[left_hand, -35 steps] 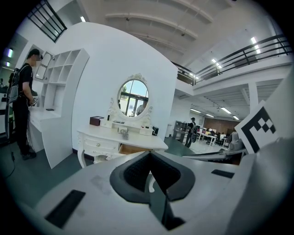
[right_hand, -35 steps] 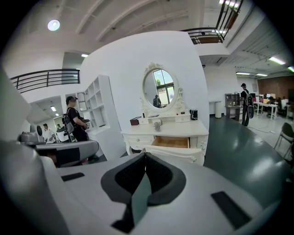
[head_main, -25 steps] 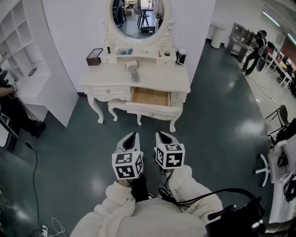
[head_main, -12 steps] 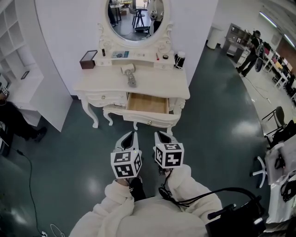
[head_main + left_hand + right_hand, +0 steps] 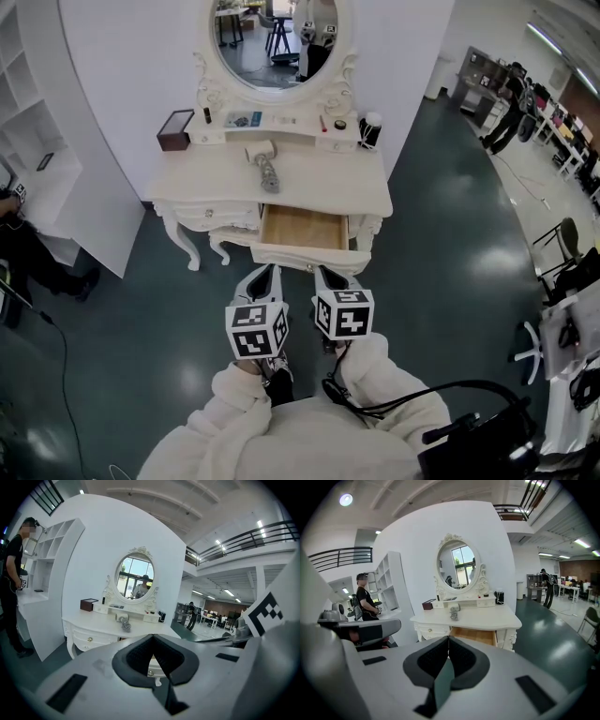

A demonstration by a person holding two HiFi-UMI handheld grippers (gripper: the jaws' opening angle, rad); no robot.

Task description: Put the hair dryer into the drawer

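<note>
in front of the person, the white bench [image 5: 349, 184] stands under an oval mirror [image 5: 274, 37] against the wall. the hair dryer [image 5: 266, 165] lies on the bench top near its middle, with its pale head toward the mirror and its grey part toward the front edge. just in front of it the middle drawer [image 5: 302, 229] is pulled out, its wooden inside showing. a brown box [image 5: 175, 129] sits at the back left of the top and a dark jar [image 5: 371, 129] at the back right. the left gripper [image 5: 270, 273] and the right gripper [image 5: 324, 273] are held side by side above the dark green floor [image 5: 450, 244], both aimed at the bench, with their tips close to the drawer front. the jaws of each are closed tip to tip, holding only themselves. the hair dryer is well apart from both.
</note>
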